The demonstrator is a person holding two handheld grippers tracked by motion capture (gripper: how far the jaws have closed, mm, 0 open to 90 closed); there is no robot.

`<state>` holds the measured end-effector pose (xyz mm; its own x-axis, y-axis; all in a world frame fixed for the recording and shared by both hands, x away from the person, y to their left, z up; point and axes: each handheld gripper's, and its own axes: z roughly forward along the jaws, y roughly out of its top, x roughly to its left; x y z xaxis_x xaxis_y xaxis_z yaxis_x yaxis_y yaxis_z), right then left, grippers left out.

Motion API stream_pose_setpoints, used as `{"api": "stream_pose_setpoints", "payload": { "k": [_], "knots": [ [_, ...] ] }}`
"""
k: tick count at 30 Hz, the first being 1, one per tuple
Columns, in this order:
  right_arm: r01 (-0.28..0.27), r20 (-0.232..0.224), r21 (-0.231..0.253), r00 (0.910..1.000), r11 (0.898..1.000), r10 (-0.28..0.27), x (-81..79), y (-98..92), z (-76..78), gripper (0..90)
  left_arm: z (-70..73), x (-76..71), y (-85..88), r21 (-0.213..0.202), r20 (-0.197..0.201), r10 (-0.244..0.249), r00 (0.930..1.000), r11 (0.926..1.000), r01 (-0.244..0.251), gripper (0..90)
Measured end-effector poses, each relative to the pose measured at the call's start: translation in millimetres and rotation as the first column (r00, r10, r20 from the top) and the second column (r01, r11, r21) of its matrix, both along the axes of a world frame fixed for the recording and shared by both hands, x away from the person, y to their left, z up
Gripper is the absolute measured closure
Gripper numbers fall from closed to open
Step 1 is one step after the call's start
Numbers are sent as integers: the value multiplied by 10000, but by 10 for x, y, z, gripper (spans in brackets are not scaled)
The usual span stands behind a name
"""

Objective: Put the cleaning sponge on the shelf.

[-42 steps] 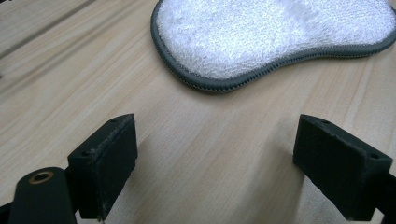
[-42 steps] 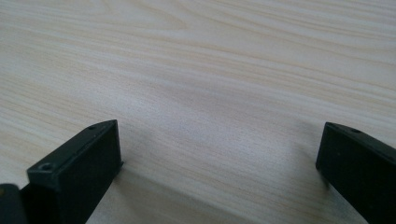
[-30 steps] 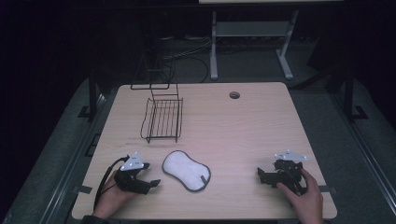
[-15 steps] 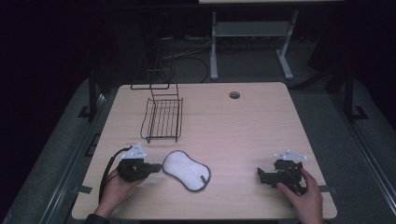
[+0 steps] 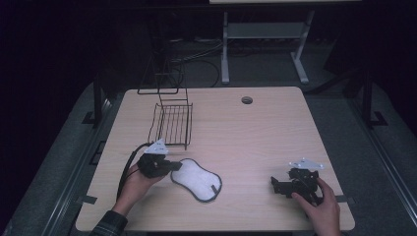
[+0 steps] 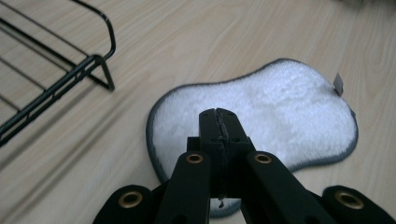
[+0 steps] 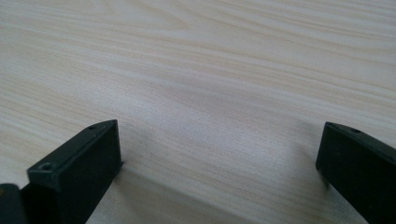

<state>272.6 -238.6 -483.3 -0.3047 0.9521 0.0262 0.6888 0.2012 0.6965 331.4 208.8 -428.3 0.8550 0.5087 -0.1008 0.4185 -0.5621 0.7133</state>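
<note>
A white fluffy pad (image 5: 196, 179) with a grey border lies flat on the wooden table (image 5: 255, 137), near the front and left of the middle. In the left gripper view the pad (image 6: 280, 107) has a small tag (image 6: 338, 84) on its far edge. My left gripper (image 5: 172, 167) is at the pad's left end. Its jaws are pressed together, and the tip (image 6: 218, 116) hangs over the pad's near edge. My right gripper (image 5: 275, 184) rests low at the front right, well away from the pad. Its jaws stand wide apart (image 7: 219, 158) over bare wood.
A black wire rack (image 5: 169, 120) stands at the back left of the table, and its corner (image 6: 56, 84) is close to the left of my left gripper. A round cable hole (image 5: 247, 100) sits near the far edge. A metal stand (image 5: 260, 29) is on the floor beyond the table.
My left gripper has moved forward and to the right, from the table's front left up to the pad's left end. The right gripper and the pad have stayed put.
</note>
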Motion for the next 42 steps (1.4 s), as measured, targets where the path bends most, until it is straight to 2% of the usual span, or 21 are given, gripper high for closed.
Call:
{"api": "stream_pose_setpoints", "payload": {
  "k": [4,11,15,17,20,22,24,30,34,39,42],
  "knots": [
    [0,1,-1,10000,10000,0,0,0,0,0,-3,94,-117,66,30,-232,9997,9997,232,898],
    [-2,0,-2,10000,10000,2,0,0,0,0,-20,286,-305,-52,-10,-385,9993,9992,385,898],
    [-8,-13,1,10000,10000,8,-2,1,0,0,-59,409,-401,93,-20,-543,9985,9985,543,898],
    [-11,-18,4,10000,10000,11,-2,2,1,0,-91,451,-442,-17,-75,-494,9988,9988,494,897],
    [-24,-17,2,10000,10000,24,-2,2,1,0,-141,494,-483,146,-230,-461,9987,9988,464,898],
    [-25,-20,1,10000,10000,25,-2,2,1,0,-172,514,-496,219,-311,-440,9985,9988,447,897],
    [-26,-20,1,10000,10000,26,-2,2,1,0,-188,536,-490,491,-260,-495,9984,9975,507,898],
    [-23,-20,2,10000,10000,23,-2,2,1,0,-218,552,-468,738,-446,-480,9979,9960,512,898],
    [-29,-20,2,10000,10000,29,-2,2,1,0,-241,553,-459,854,-493,-457,9977,9951,497,897],
    [-29,-25,0,10000,10000,29,-2,2,1,0,-257,537,-431,739,-633,-282,9976,9967,329,898],
    [-31,-20,3,10000,10000,31,-2,2,1,0,-253,524,-402,811,-657,-260,9975,9962,314,898]
  ]
}}
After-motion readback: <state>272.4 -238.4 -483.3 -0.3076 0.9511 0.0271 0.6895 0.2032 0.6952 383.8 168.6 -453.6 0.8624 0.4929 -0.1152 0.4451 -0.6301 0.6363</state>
